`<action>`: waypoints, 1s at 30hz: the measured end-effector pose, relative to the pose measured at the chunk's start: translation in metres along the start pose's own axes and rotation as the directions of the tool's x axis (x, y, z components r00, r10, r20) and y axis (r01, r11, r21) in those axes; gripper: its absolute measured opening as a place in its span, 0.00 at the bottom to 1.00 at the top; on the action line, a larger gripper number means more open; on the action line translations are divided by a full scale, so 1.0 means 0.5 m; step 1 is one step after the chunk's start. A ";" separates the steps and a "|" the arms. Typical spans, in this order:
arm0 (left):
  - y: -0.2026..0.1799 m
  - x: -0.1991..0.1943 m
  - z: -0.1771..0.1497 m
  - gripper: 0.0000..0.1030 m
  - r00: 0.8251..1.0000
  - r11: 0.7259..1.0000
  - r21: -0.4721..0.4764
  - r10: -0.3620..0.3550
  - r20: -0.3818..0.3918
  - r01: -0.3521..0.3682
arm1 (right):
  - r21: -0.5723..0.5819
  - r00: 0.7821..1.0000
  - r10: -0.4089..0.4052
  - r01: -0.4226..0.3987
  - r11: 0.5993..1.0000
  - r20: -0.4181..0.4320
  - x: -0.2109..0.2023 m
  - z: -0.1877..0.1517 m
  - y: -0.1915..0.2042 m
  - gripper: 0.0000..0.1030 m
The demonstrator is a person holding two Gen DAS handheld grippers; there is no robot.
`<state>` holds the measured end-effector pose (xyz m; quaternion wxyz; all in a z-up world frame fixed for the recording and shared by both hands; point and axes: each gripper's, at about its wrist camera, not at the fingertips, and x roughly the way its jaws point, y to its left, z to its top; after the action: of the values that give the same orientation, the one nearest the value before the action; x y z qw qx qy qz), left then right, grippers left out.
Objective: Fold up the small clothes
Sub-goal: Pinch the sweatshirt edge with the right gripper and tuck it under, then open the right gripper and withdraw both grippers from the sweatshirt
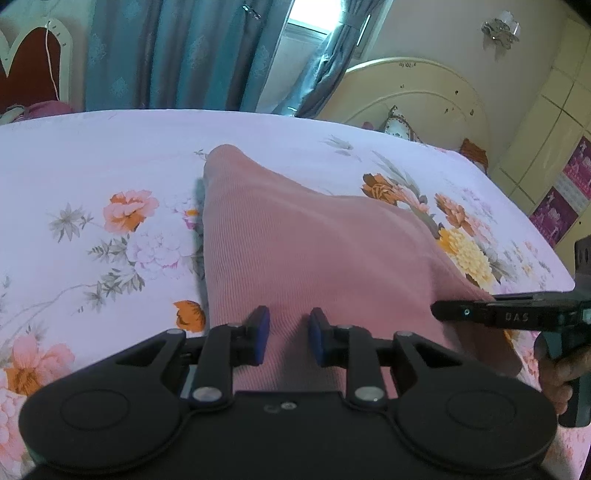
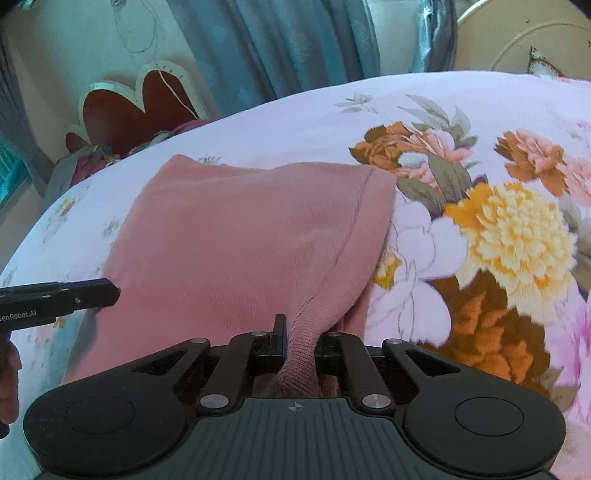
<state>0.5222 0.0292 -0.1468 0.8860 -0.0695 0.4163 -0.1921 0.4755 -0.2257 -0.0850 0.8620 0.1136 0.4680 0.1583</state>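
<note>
Black linkage fingers (image 1: 258, 334), blue pads, silver rivets.

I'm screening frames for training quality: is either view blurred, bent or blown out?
Left wrist view: sharp on the pink garment, fisheye bows the bedsheet edge, window overexposed. Right wrist view: motion smear across the sheet's flowers, same curved distortion.

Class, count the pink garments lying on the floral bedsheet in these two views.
1. A single pink ribbed knit garment lies on the floral bedsheet, its near edge pinched by the left gripper and right gripper. Anything under it is hidden.
</note>
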 end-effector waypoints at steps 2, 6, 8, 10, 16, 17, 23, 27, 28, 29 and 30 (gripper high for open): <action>-0.006 -0.002 -0.004 0.25 1.000 1.000 0.017 0.001 -0.001 -0.001 | 0.035 1.000 0.022 -0.022 0.999 -0.003 -0.001 -0.013 -0.021 0.07; -0.007 -0.003 -0.007 0.25 1.000 1.000 0.021 0.003 0.001 -0.003 | 0.120 0.998 0.046 -0.049 0.992 0.032 -0.018 -0.015 -0.033 0.08; -0.004 -0.004 -0.007 0.25 1.000 1.000 0.012 -0.004 0.001 0.004 | 0.119 0.999 0.032 -0.037 0.992 0.041 -0.029 -0.013 -0.025 0.22; -0.002 -0.013 0.002 0.31 1.000 1.000 -0.006 -0.030 0.008 0.030 | 0.139 0.997 -0.018 0.007 0.990 0.076 -0.051 -0.009 -0.031 0.22; 0.012 -0.020 0.070 0.41 0.987 0.997 -0.028 -0.066 0.146 0.070 | 0.160 0.981 -0.074 0.045 0.986 0.179 -0.083 0.055 -0.052 0.26; 0.015 -0.006 0.085 0.41 0.985 0.996 -0.030 -0.080 0.153 0.086 | 0.149 0.983 -0.060 0.034 0.988 0.174 -0.074 0.067 -0.048 0.26; 0.033 0.092 0.104 0.40 0.997 0.997 -0.031 -0.074 0.039 0.075 | 0.122 0.988 -0.152 0.150 0.981 0.005 0.019 0.087 -0.059 0.27; 0.030 0.103 0.141 0.40 0.996 0.998 0.033 -0.059 0.062 0.057 | 0.039 0.983 -0.150 0.146 0.988 0.102 -0.008 0.113 -0.030 0.27; 0.039 0.116 0.153 0.40 0.996 0.998 0.015 -0.066 0.060 0.065 | 0.033 0.986 -0.130 0.128 0.991 0.107 -0.003 0.126 -0.024 0.27; 0.048 0.134 0.168 0.40 0.996 0.998 -0.003 -0.065 0.058 0.065 | 0.021 0.988 -0.112 0.111 0.994 0.109 0.006 0.140 -0.019 0.27; 0.052 0.154 0.176 0.40 0.997 0.998 -0.012 -0.054 0.046 0.055 | -0.002 0.990 -0.093 0.094 0.996 0.102 0.025 0.156 -0.011 0.27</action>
<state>0.6413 0.0191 -0.1521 0.8893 -0.0910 0.3951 -0.2118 0.5483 -0.2298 -0.0547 0.8916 0.0967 0.4276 0.1133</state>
